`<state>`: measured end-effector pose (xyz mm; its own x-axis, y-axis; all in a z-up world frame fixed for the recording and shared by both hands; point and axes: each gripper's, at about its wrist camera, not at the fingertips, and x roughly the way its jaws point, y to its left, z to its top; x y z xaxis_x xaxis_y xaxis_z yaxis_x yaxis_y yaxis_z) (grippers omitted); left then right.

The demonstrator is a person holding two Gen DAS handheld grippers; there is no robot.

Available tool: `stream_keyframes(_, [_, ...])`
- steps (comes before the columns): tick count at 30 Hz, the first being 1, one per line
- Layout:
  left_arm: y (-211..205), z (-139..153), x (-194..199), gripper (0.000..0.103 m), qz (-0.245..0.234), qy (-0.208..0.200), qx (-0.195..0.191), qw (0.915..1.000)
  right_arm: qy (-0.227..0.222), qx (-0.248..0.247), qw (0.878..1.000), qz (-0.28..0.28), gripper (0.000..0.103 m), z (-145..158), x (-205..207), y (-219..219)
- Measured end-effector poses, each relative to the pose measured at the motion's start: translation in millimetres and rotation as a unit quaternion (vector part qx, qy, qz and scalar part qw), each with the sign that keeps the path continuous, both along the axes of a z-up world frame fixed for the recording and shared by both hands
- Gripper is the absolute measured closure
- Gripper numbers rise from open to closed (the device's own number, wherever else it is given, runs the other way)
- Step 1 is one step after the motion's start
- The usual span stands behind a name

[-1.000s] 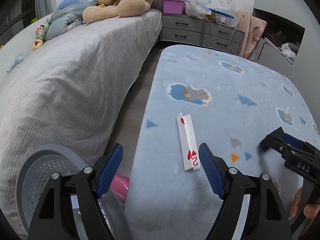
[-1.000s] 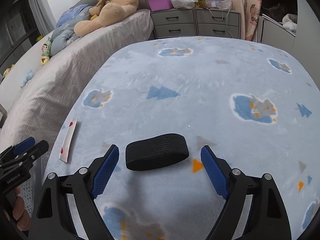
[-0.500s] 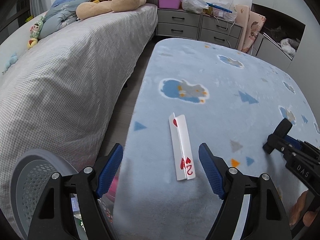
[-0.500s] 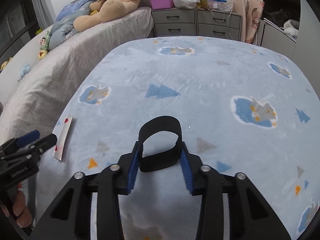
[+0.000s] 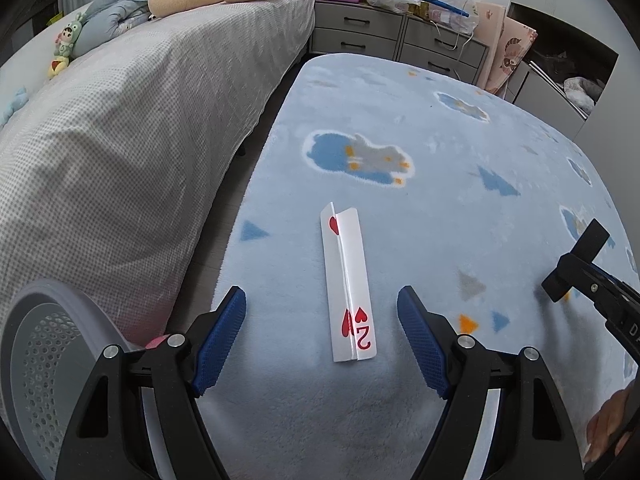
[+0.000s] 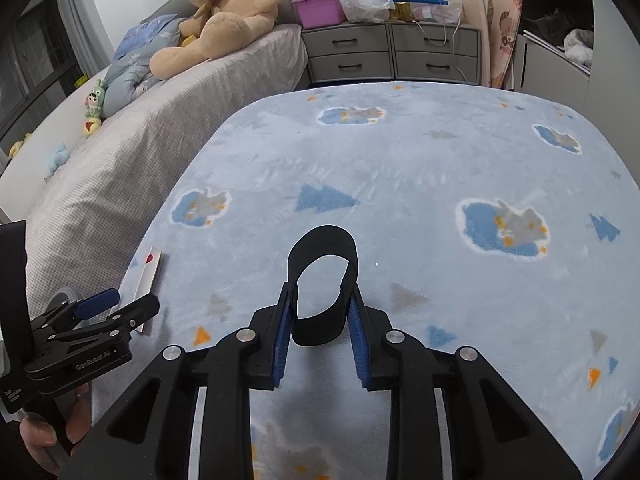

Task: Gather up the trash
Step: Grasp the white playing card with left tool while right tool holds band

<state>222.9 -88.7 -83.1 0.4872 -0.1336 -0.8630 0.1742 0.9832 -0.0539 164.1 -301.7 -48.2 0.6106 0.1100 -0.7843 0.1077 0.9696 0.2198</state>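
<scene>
A folded playing card, a two of hearts [image 5: 348,284], lies on the light blue rug [image 5: 420,200] just ahead of my left gripper [image 5: 322,322], which is open and empty with the card's near end between its fingers. The card also shows at the rug's left edge in the right wrist view [image 6: 149,276]. My right gripper [image 6: 320,312] is shut on a black elastic band loop [image 6: 324,284] and holds it above the rug. A grey perforated trash bin [image 5: 36,364] stands at the lower left of the left wrist view.
A bed with a grey cover [image 5: 120,120] runs along the rug's left side, with a teddy bear [image 6: 224,12] and small toys on it. Grey drawers [image 6: 384,52] with plastic bags stand at the far end. A strip of bare floor [image 5: 240,184] separates bed and rug.
My right gripper closed on the black band and lifted it off the rug. My left gripper moved slightly closer to the card and stayed open.
</scene>
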Motion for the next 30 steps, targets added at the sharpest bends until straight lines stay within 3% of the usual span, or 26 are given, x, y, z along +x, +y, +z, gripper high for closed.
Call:
stream_keyframes(8, [-4,-5,8,0.031,0.009,-0.009,0.011,0.9999,-0.003,0.006,1.0,0.005,0.076,3,-2,1])
stream_keyframes(13, [-3,-4,9,0.055,0.014,-0.019,0.028,0.9993,-0.005,0.008,1.0,0.007,0.076,5,-2,1])
stream_keyframes(18, [2,-1,3,0.087,0.011,-0.024,0.035,0.999,-0.009,0.011,1.0,0.011,0.076,9,-3,6])
stream_keyframes(30, [27,29,-37,0.089,-0.009,-0.038,-0.011,0.9992,-0.031,0.008,0.999,0.024,0.076,27,-6,27])
